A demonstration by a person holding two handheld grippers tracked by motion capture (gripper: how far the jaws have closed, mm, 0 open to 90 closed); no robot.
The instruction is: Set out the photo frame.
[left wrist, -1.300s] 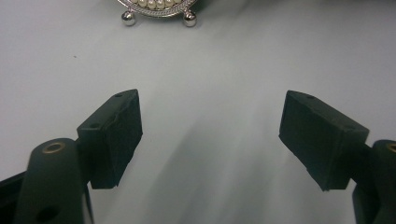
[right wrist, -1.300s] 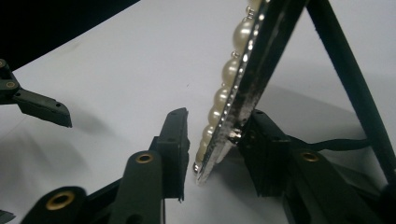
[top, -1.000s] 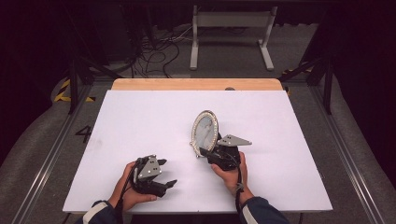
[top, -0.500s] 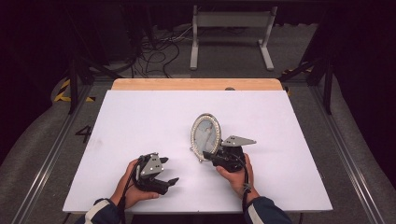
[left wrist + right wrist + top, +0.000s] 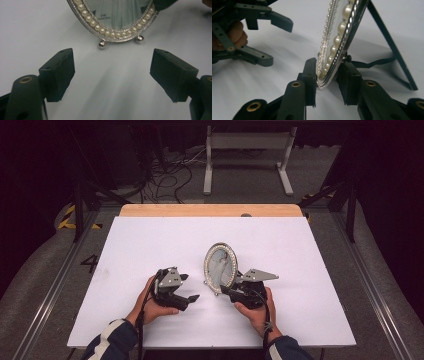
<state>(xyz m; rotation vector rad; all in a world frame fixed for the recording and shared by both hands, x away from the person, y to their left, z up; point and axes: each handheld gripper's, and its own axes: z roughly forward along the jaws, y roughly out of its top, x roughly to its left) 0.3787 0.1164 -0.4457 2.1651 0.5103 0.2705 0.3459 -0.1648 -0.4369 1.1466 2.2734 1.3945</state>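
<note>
I have the oval silver picture frame with a ring of pearl beads (image 5: pixel 220 268) standing upright on its black rear strut near the middle of the white table top (image 5: pixel 150 240), just ahead of both hands. My right gripper (image 5: pixel 226 291) sits at the frame's lower rim, its 2 black jaws on either side of the edge; in the right gripper view the rim (image 5: pixel 329 72) lies between the pads, which have just been easing apart, and I cannot tell whether both pads press on it now. My left gripper (image 5: pixel 192 298) hangs released, jaws wide with nothing between them, pointed at the frame's beaded face and its 2 small ball feet (image 5: pixel 102 44). I judge this the handover step: the right is steadying or letting go while the left lines up. Next I need to bring the left forward, straddle the lower rim without tipping the frame backward onto its strut, and close gently on the metal, not the beads.
</note>
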